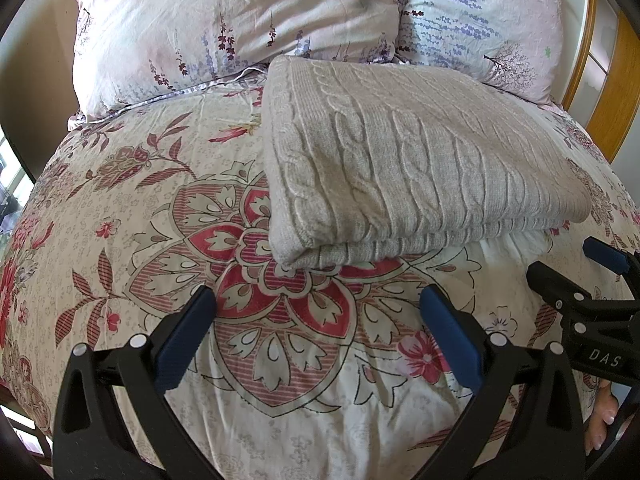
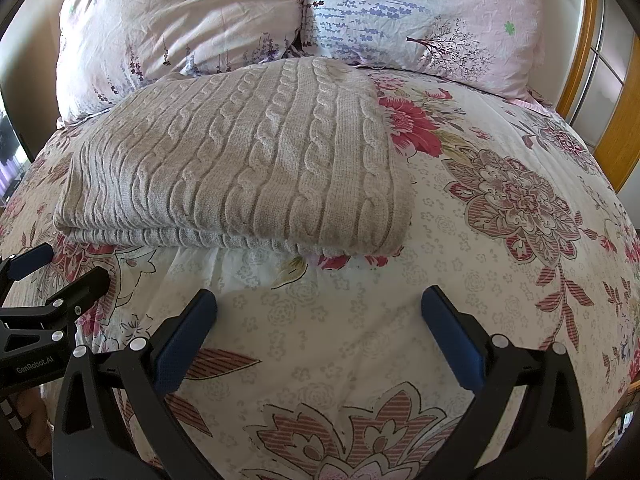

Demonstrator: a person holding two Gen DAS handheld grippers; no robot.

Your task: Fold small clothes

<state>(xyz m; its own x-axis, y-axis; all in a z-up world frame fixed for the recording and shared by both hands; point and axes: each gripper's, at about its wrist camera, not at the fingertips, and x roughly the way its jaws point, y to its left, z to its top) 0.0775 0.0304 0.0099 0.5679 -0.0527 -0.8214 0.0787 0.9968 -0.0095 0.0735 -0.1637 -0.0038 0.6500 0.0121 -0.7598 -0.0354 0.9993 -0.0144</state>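
1. Sweater (image 1: 400,152), beige cable-knit, lies folded in a thick rectangle on my floral bedspread (image 1: 160,200), its far edge near the two pillows (image 1: 224,28).
2. My left gripper (image 1: 318,312) hovers over the bedspread just short of the sweater's near left corner, fingers spread wide with nothing between them.
3. My right gripper (image 2: 318,312) sits likewise spread and empty, short of the sweater's near right corner (image 2: 360,240).
4. I see nothing lying between either tool and the knit; only bare bedspread.
5. A wooden frame (image 1: 608,88) stands at the right edge beyond the bed.
6. Only my left view shows the person's fingers (image 1: 600,420) behind the right tool; my right view shows the sweater's right fold.
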